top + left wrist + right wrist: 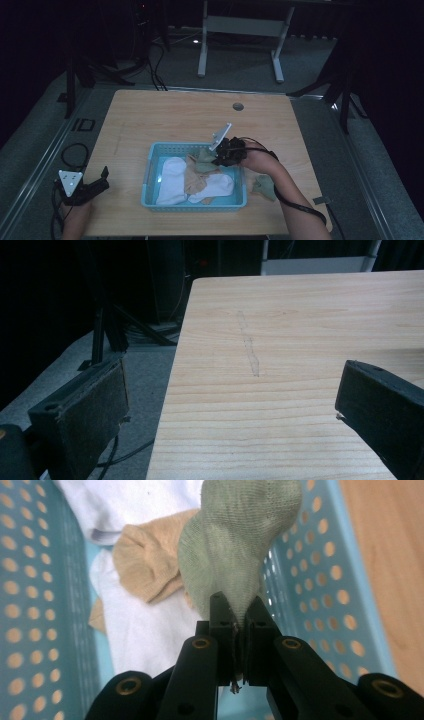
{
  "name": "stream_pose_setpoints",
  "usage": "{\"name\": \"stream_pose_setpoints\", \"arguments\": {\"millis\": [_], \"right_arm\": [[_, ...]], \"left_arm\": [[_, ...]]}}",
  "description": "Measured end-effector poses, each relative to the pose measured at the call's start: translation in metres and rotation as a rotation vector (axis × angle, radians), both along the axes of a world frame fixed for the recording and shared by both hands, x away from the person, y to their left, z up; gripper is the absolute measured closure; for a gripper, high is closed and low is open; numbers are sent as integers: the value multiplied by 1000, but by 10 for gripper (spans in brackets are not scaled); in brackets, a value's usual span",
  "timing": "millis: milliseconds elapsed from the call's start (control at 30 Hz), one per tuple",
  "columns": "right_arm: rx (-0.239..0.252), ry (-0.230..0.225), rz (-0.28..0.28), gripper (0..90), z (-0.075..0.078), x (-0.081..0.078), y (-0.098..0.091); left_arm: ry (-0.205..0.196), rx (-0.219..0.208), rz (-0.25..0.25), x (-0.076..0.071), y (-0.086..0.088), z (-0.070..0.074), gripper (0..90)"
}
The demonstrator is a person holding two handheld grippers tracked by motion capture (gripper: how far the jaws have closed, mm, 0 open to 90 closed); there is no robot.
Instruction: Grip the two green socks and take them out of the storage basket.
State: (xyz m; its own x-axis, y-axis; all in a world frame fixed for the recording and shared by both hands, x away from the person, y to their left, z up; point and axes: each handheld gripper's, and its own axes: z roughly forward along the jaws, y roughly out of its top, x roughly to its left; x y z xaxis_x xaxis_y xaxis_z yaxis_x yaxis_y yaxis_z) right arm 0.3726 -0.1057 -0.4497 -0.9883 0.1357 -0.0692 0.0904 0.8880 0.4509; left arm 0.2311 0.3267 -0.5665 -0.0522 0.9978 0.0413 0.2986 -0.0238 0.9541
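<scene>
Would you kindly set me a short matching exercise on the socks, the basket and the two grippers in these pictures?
Column one:
1. green sock
2. white sock
3. left gripper
4. second green sock

Column two:
A. lying on the table, right of the blue basket
B. jaws apart, nothing between them, at the table's left edge
C. pinched in the right gripper above the basket
D. lying in the basket beside a tan sock

Pairs: 1-C, 2-D, 3-B, 4-A
</scene>
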Motion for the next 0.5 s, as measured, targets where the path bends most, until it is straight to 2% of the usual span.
{"name": "stream_pose_setpoints", "arguments": {"millis": [233, 500], "right_arm": [[48, -31, 12, 856, 28, -8, -14], [94, -53, -7, 856, 52, -12, -32]], "left_arm": [[2, 0, 0, 0, 0, 0, 4], [1, 0, 2, 0, 0, 0, 4]]}}
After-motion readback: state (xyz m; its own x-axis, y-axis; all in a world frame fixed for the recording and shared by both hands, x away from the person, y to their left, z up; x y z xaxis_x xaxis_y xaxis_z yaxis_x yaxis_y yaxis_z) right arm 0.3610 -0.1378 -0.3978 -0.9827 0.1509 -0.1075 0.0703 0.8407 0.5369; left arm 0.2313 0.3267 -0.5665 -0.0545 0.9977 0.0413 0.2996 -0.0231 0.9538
